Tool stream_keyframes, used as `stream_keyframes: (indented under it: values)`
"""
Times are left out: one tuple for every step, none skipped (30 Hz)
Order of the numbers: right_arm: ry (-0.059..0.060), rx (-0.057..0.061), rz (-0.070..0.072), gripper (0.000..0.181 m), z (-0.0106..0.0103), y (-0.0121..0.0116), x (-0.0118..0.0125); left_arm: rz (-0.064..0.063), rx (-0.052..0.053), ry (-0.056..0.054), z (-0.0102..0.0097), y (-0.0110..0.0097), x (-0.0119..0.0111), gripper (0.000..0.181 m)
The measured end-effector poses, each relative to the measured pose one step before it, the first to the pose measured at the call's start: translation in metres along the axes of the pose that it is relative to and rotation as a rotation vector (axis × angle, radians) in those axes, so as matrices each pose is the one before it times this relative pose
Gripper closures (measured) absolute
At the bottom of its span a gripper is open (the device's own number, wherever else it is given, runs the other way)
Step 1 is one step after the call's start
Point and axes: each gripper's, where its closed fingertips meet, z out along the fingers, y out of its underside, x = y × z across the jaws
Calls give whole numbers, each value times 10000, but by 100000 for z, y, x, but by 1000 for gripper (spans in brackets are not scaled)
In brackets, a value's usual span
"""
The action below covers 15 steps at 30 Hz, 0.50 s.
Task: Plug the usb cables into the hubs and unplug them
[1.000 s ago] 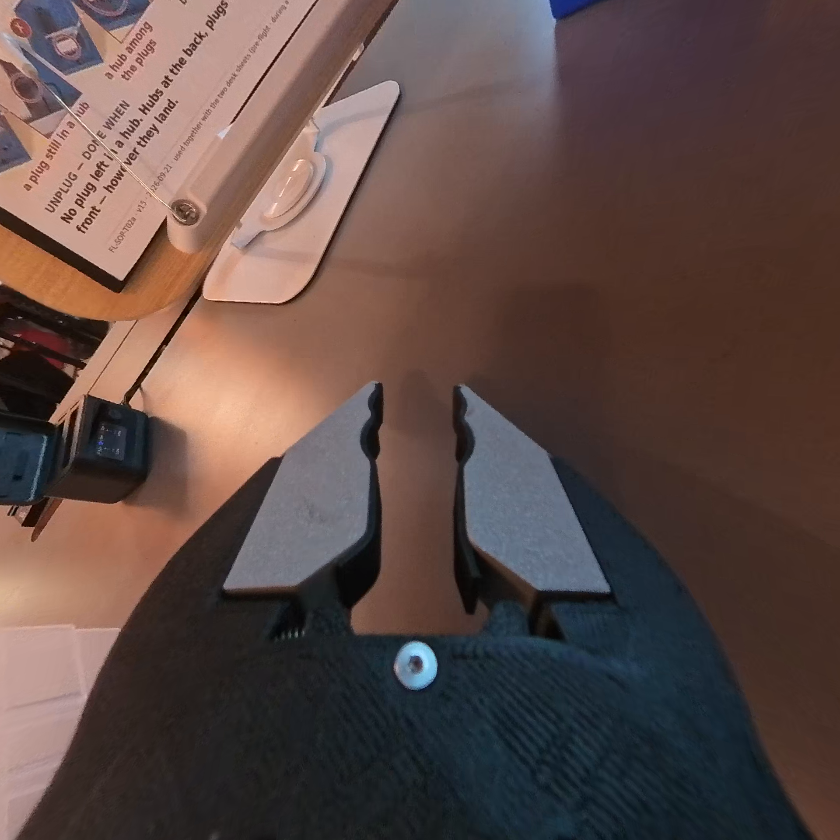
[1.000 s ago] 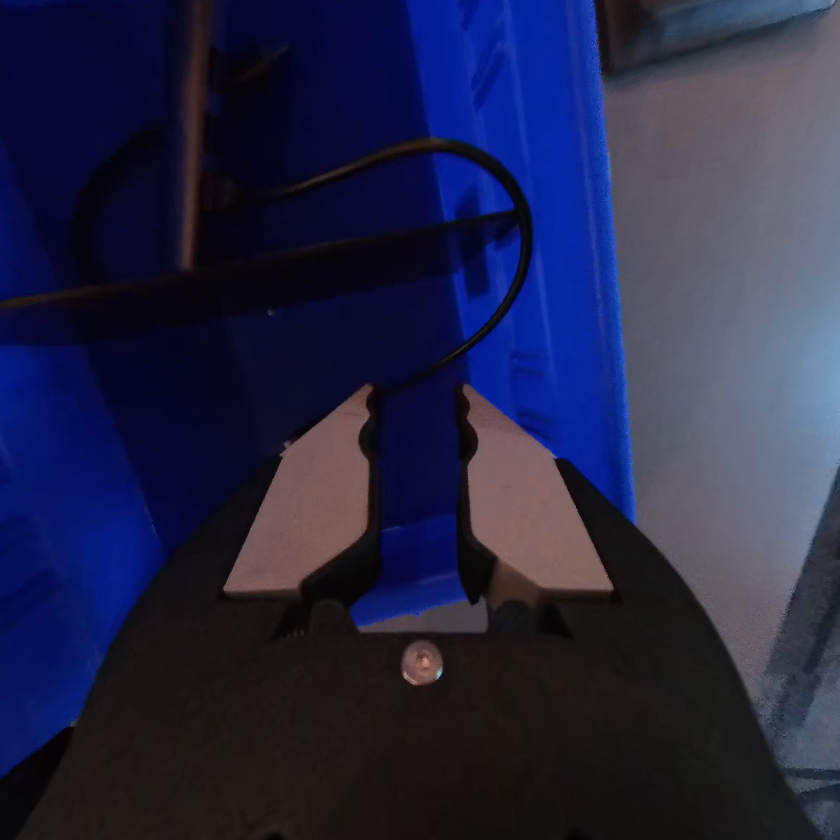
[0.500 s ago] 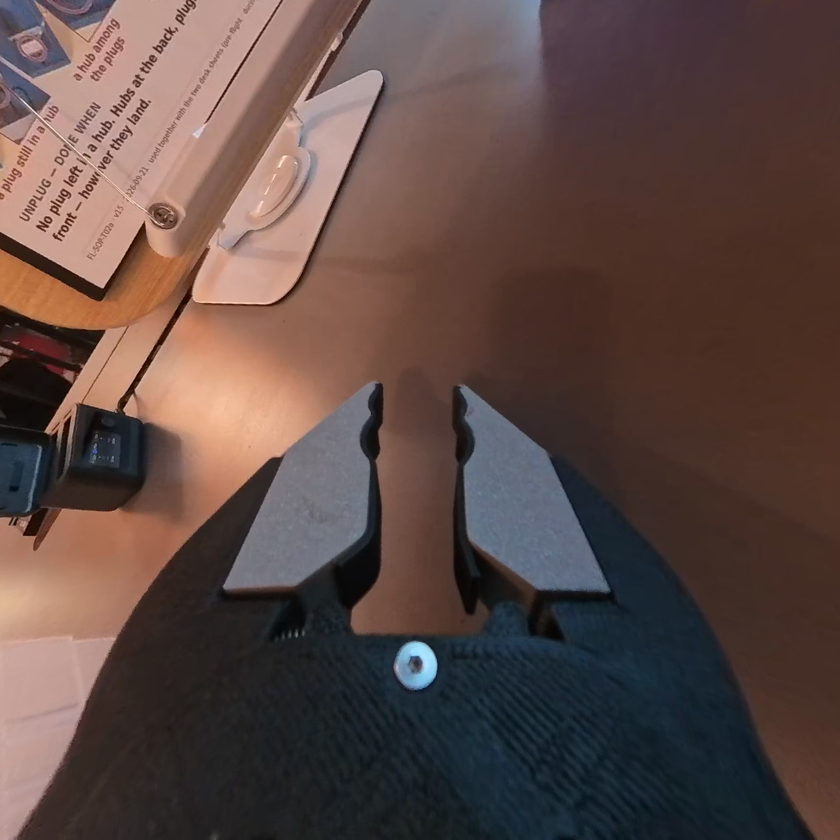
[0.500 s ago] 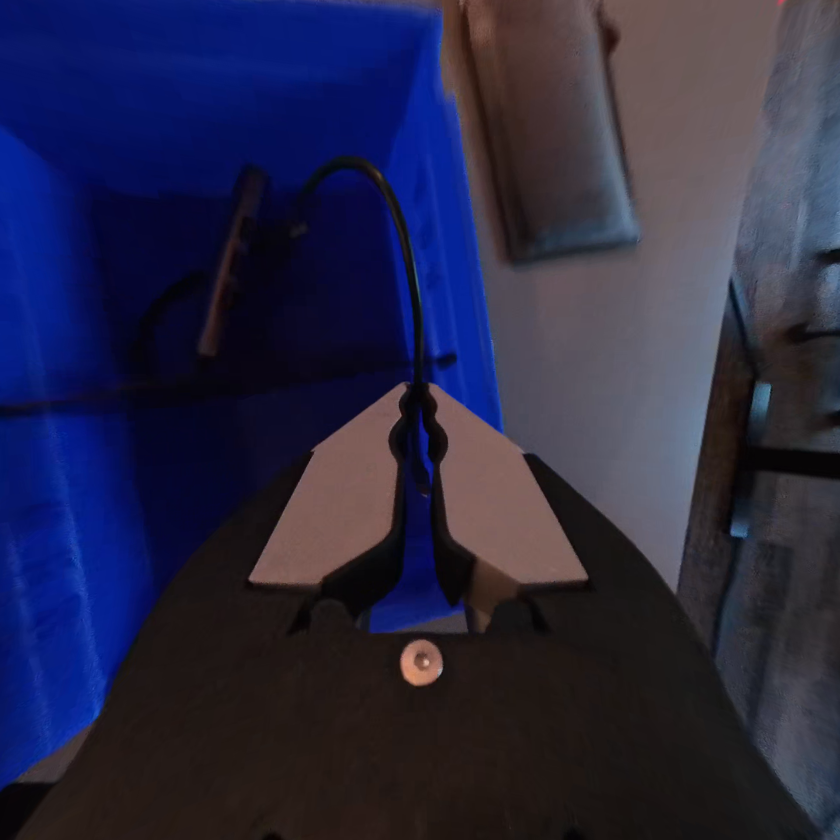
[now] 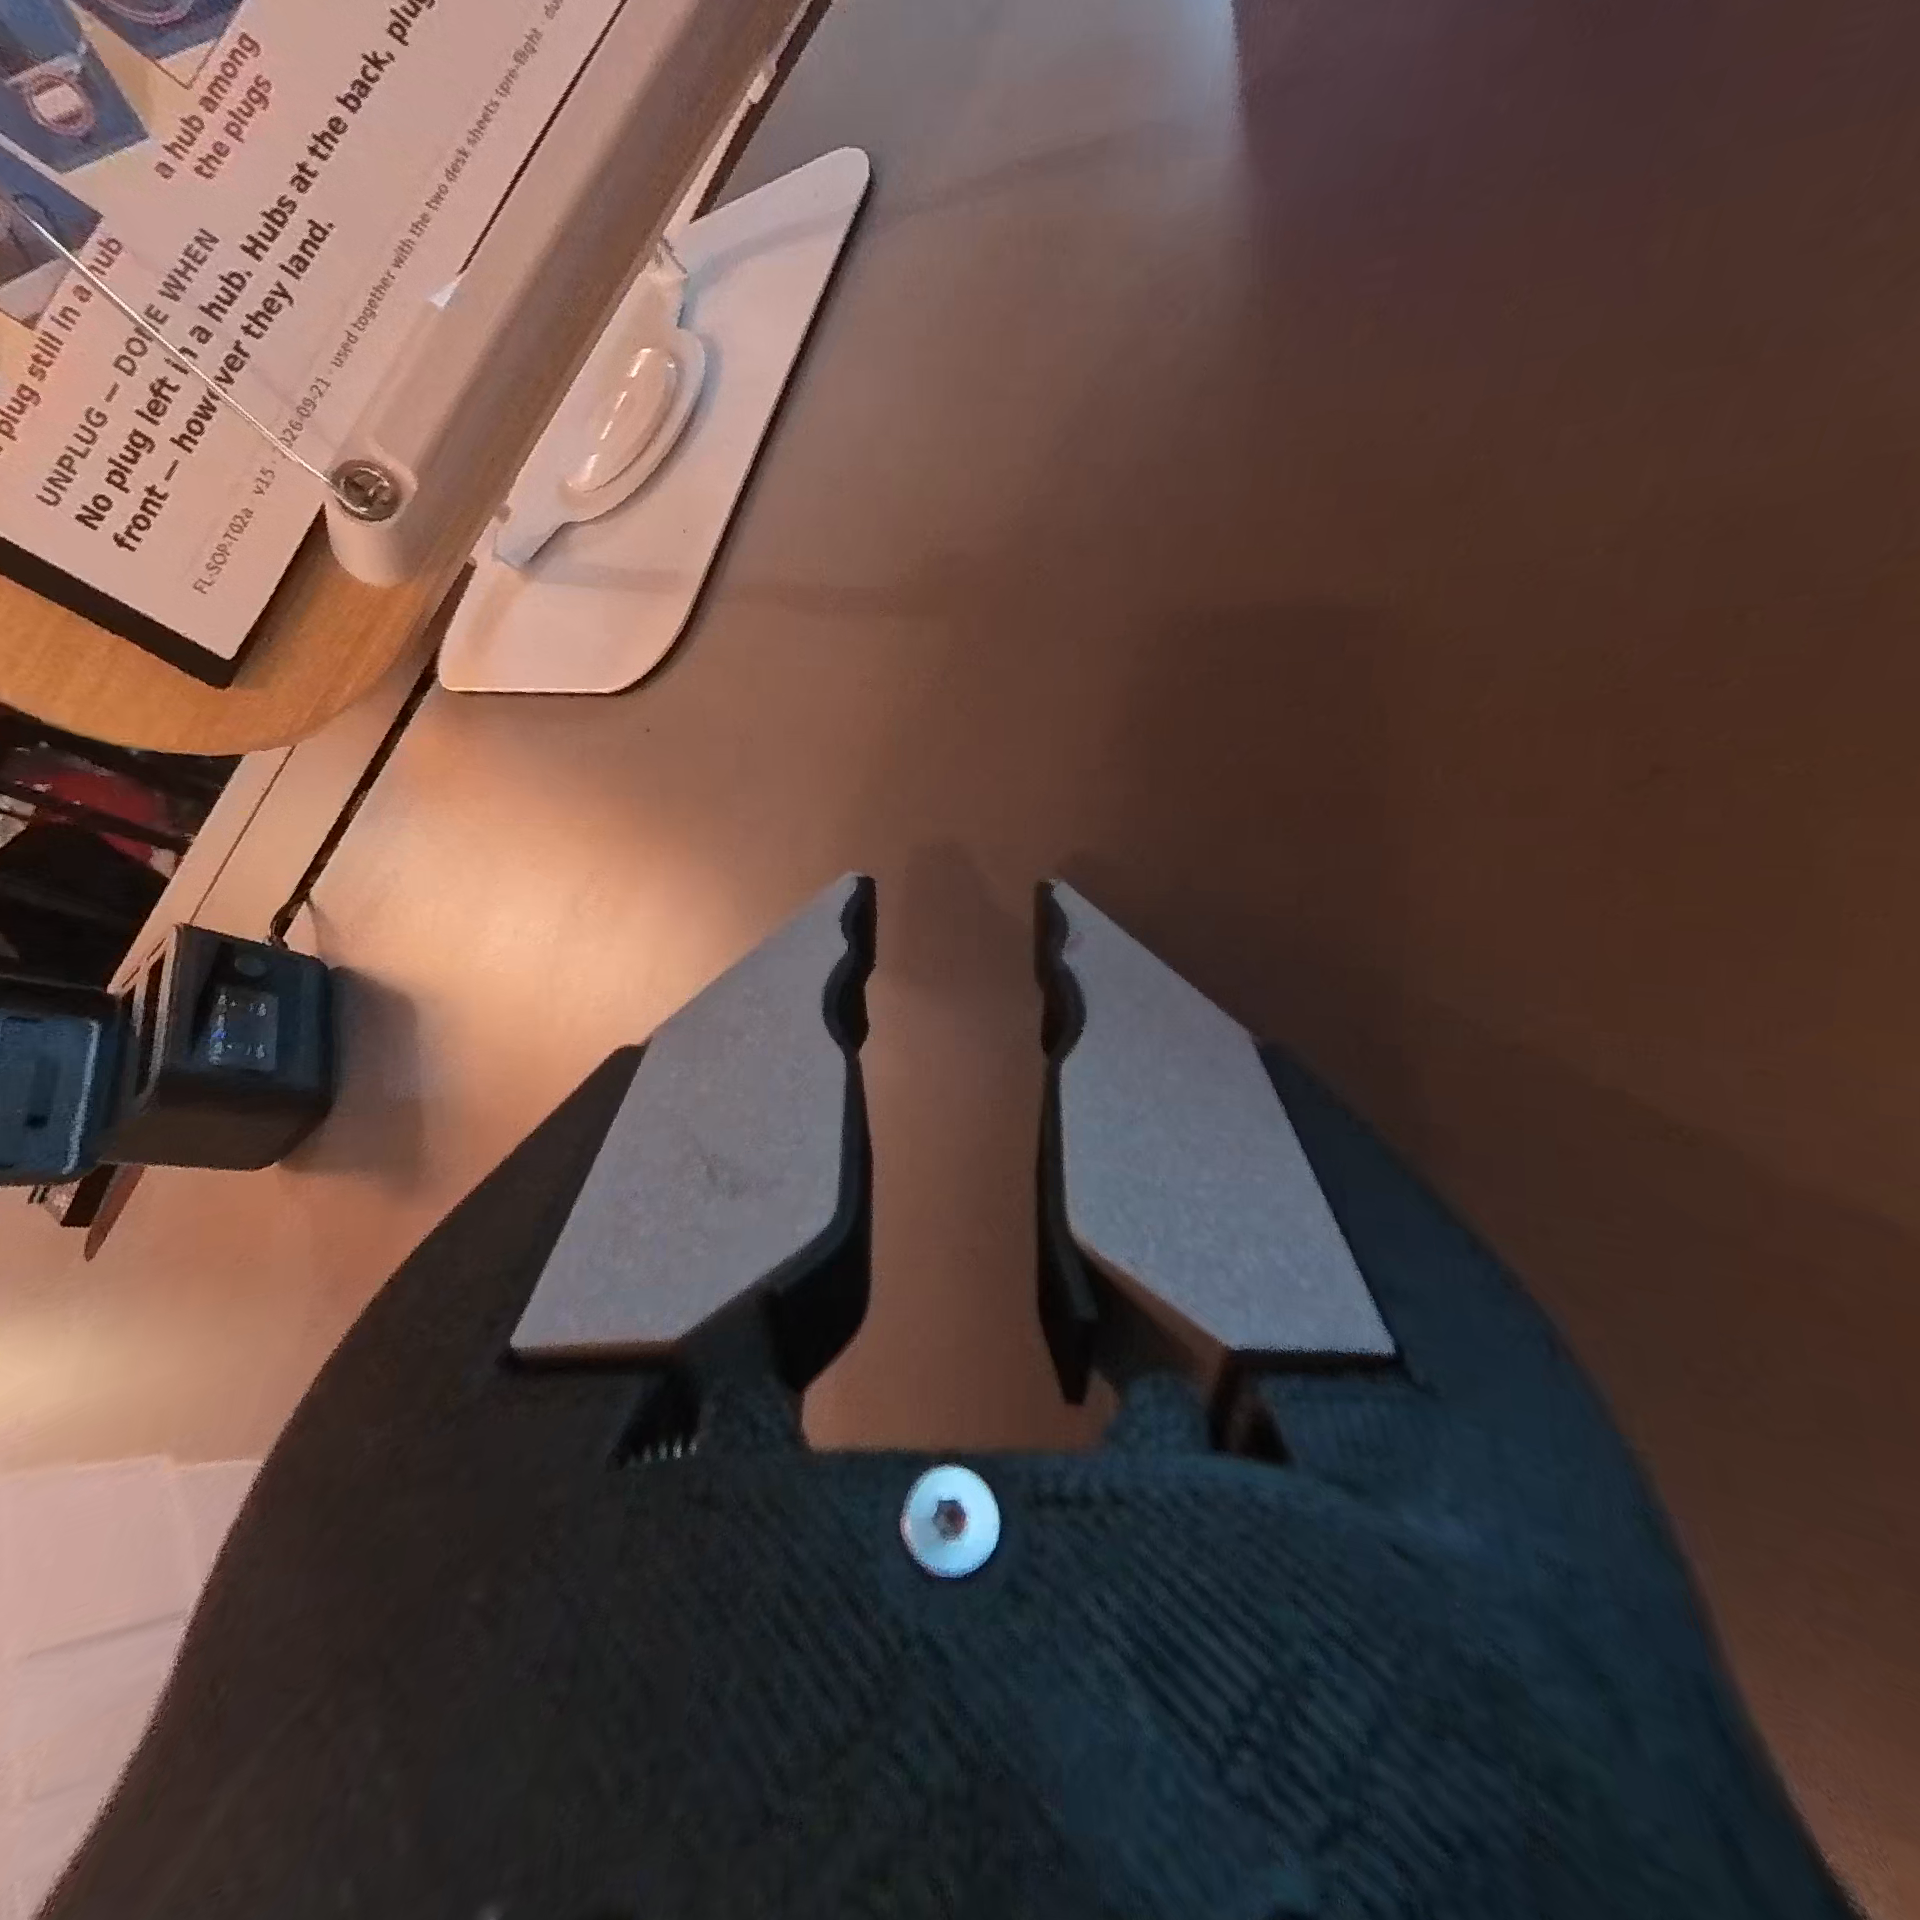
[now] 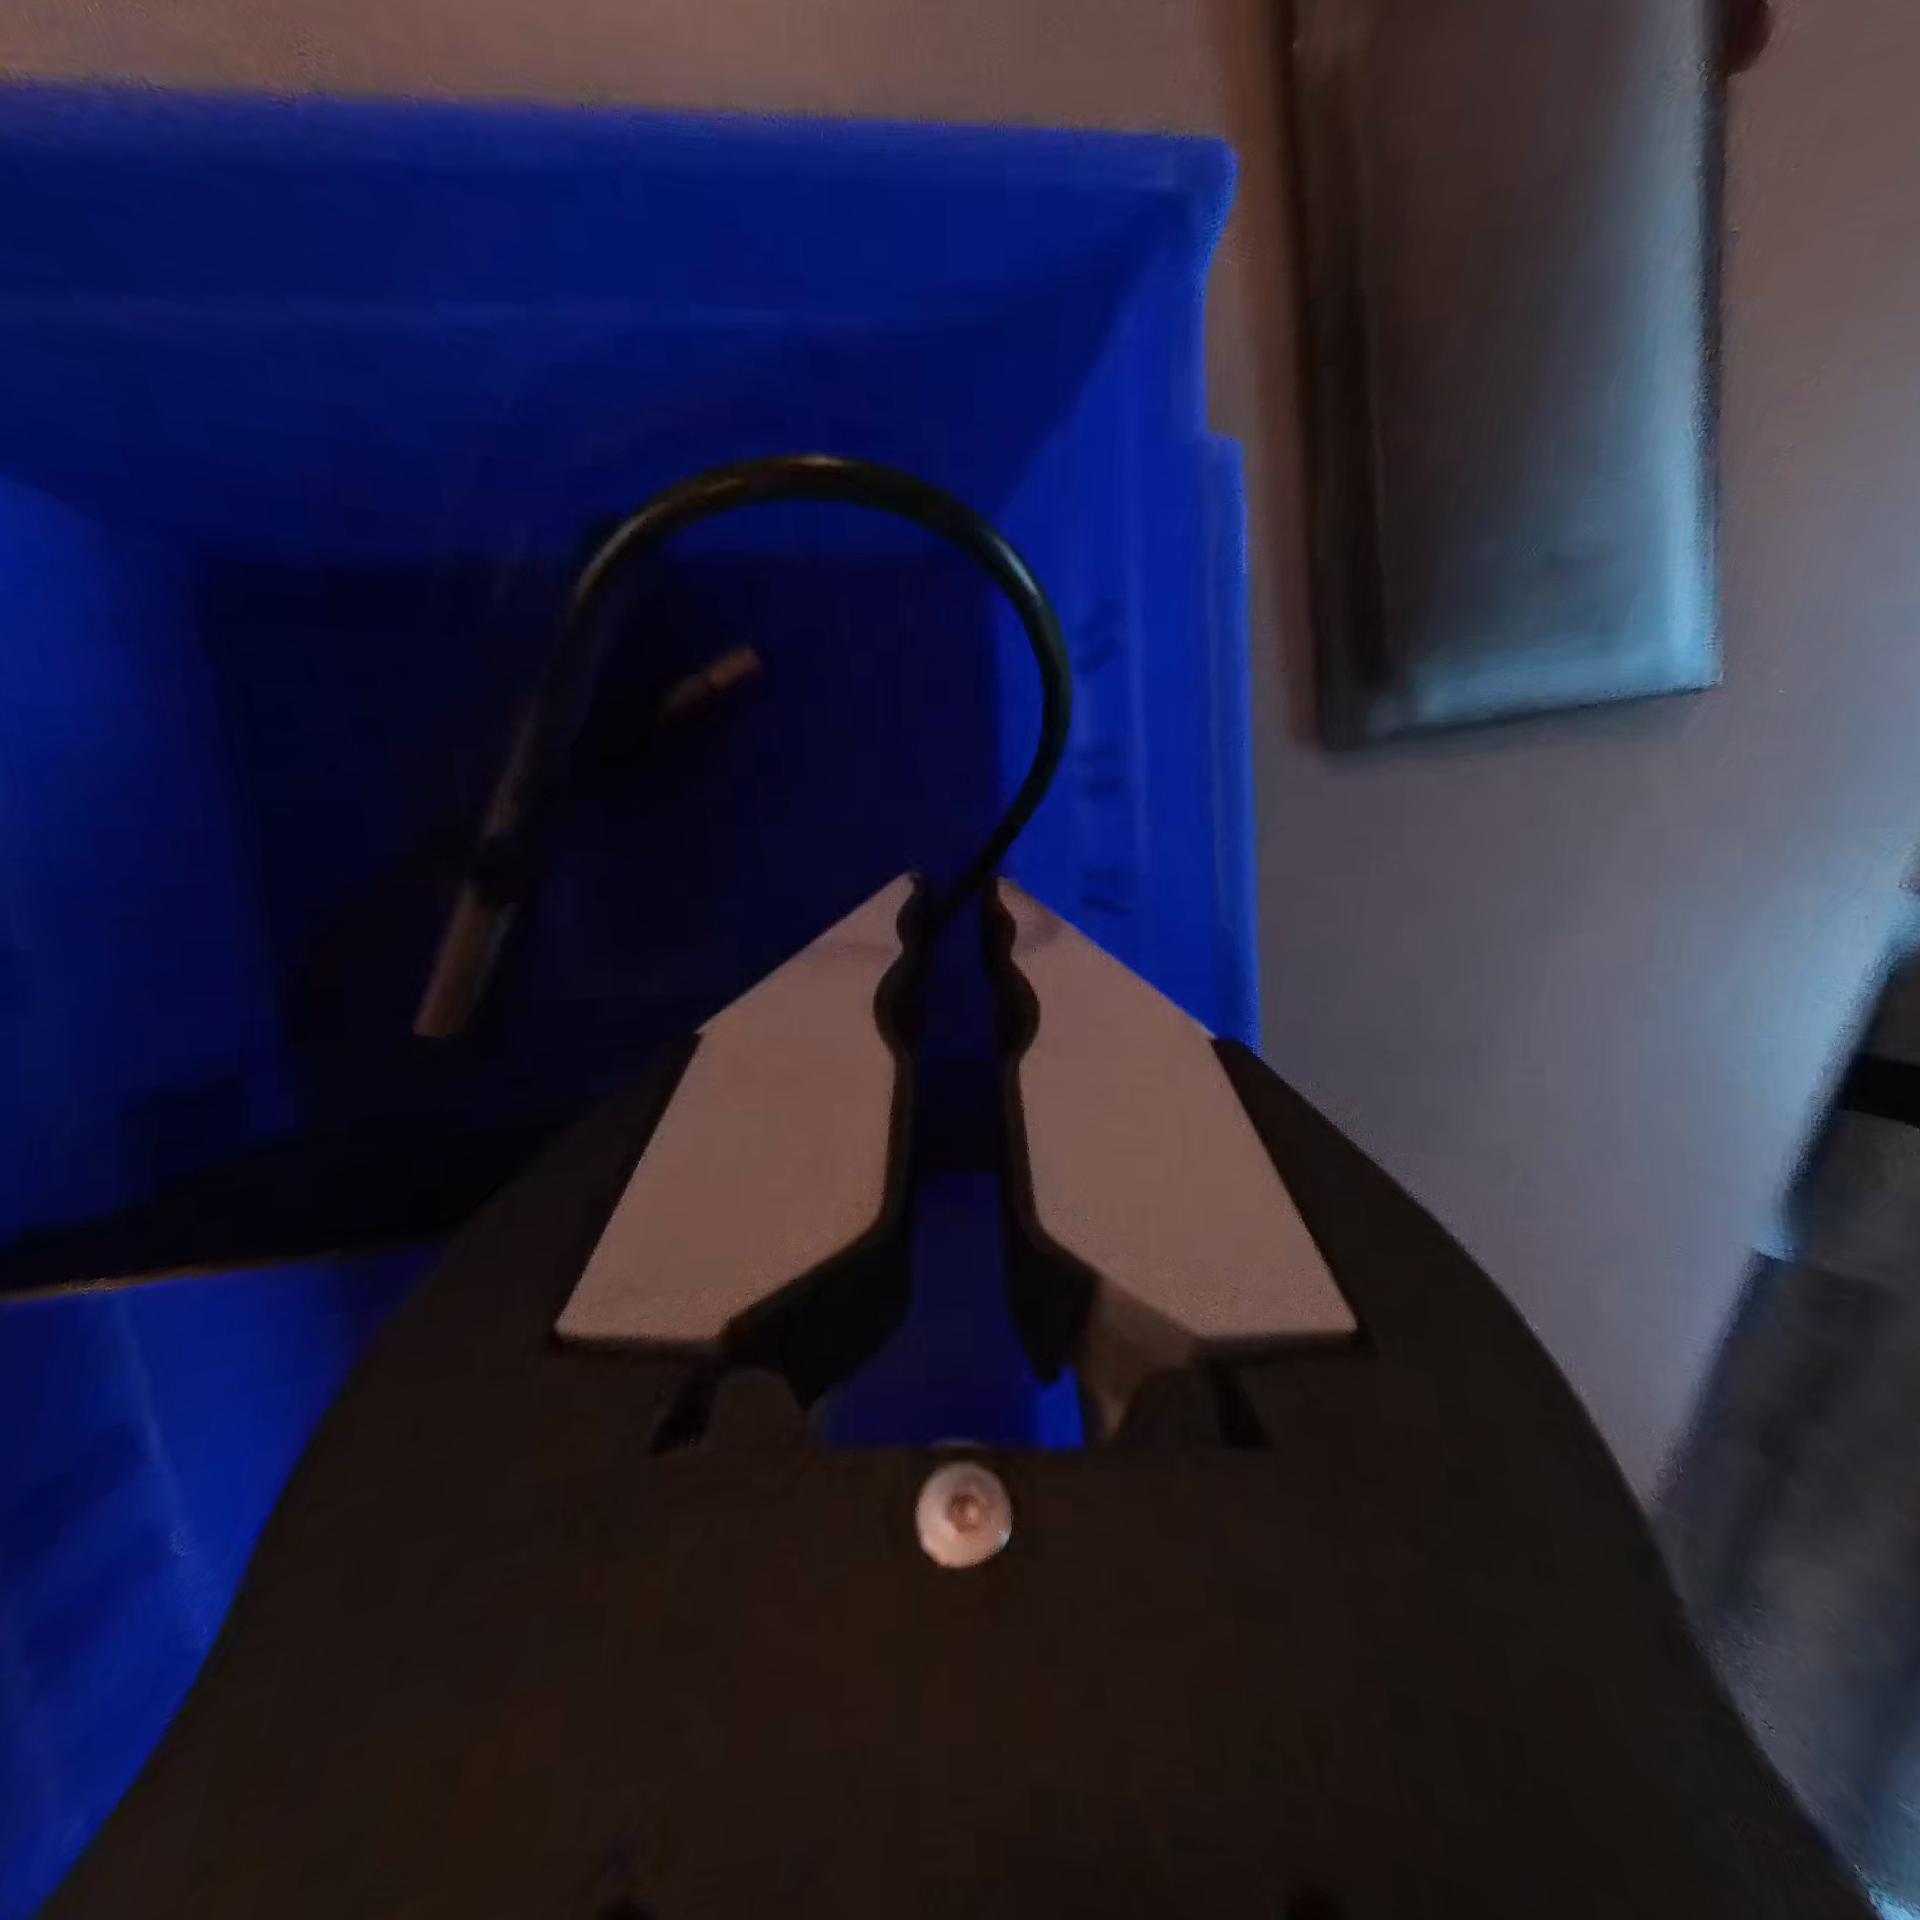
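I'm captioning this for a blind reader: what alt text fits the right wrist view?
The right gripper, nearly shut, pinches a thin black cable that arcs up and over, its plug dangling inside a blue bin. A pale wall lies behind.

Ahead of my left gripper (image 5: 954, 904) the brown desk (image 5: 1403, 623) lies bare ahead and off to the right, so there's room to pass that way. To the left it's crowded: a white stand base (image 5: 665, 436) sits on the desk, a tilted instruction board (image 5: 239, 312) overhangs it, and a small black device (image 5: 223, 1049) sits at the desk's left edge. On my right gripper (image 6: 954, 894), the blue bin (image 6: 520, 343) walls me in ahead and left, and a black cable (image 6: 831, 478) arches right across the tips. To the right of the bin there's an open strip.
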Motion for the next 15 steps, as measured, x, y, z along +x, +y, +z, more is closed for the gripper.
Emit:
stream_keyframes:
  values:
    - [618, -281, -326, 172, -669, 292, 676, 33, -19, 17, 55, -7, 55, 153]
    - [684, -188, -411, 167, -757, 145, 796, 11, -11, 28, 44, -4, 45, 153]
    - [726, -205, -392, 163, -785, 212, 981, -3, -7, 26, 37, -20, 34, 153]
    - [560, -235, -285, 172, -782, 307, 882, -19, -3, 13, 30, -27, 0, 153]
    - [388, -169, -151, 169, -716, 260, 736, -41, 5, 2, 14, -24, -16, 153]
    - [345, -140, -45, 144, -644, 241, 731, -53, 16, -10, -22, -31, -33, 153]
    - [199, -218, 13, 139, -568, 429, 540, -55, 32, -29, -32, -34, -82, 153]
    - [40, -182, 5, 139, -452, 451, 256, -64, 28, -23, -56, -21, -75, 153]
    - [-59, -74, -54, 138, -389, 306, 46, -65, 26, -6, -65, -9, -57, 153]
    - [57, 128, -19, 137, -432, 40, 219, -51, 18, -17, -44, 1, -70, 153]
    - [141, 246, 103, 137, -548, -65, 404, -29, 3, -14, -23, 11, -37, 153]
    - [23, 308, 228, 136, -671, -131, 181, -12, -1, -10, -13, 9, -25, 153]
    - [-259, 460, 284, 133, -846, -364, -388, 8, -3, -5, 3, 6, 0, 153]
    - [-552, 695, 282, 128, -1073, -747, -1092, 26, -13, -7, 12, 9, 26, 153]
    - [-786, 866, 218, 120, -1245, -1048, -1772, 28, -23, 4, 14, 23, 29, 153]
